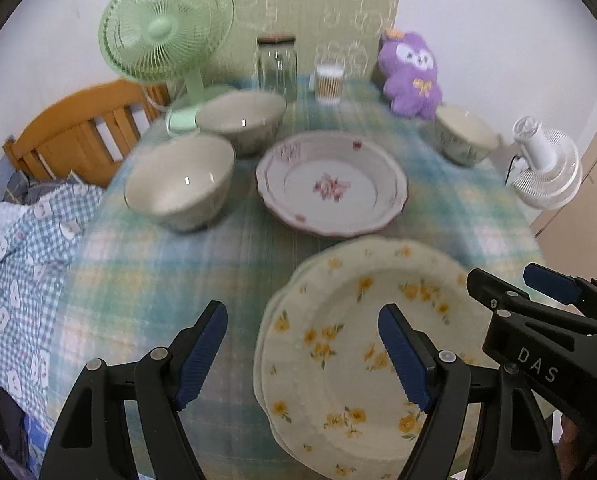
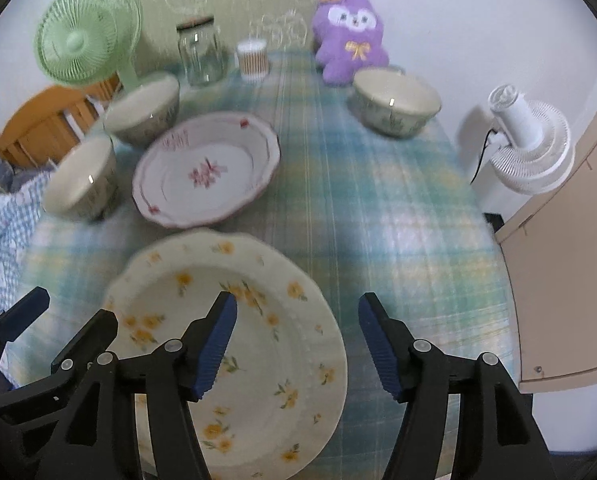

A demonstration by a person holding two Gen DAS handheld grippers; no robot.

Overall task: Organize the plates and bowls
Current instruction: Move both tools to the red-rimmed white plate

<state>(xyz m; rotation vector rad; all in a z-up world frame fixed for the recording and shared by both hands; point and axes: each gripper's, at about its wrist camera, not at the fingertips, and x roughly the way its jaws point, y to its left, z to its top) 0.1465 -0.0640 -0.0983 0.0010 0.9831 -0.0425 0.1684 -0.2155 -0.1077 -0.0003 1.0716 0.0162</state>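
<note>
A cream plate with yellow flowers lies nearest on the checked tablecloth; a second rim shows under it in the left wrist view. Behind it sits a white plate with pink flowers. Two cream bowls stand at the left, a third at the far right. My left gripper hangs open above the yellow plate's left rim. My right gripper hangs open above its right rim. Neither holds anything.
Along the back stand a green fan, a glass jar, a striped cup and a purple plush toy. A white fan and a beige cabinet are off the right edge; a wooden headboard and checked bedding are left.
</note>
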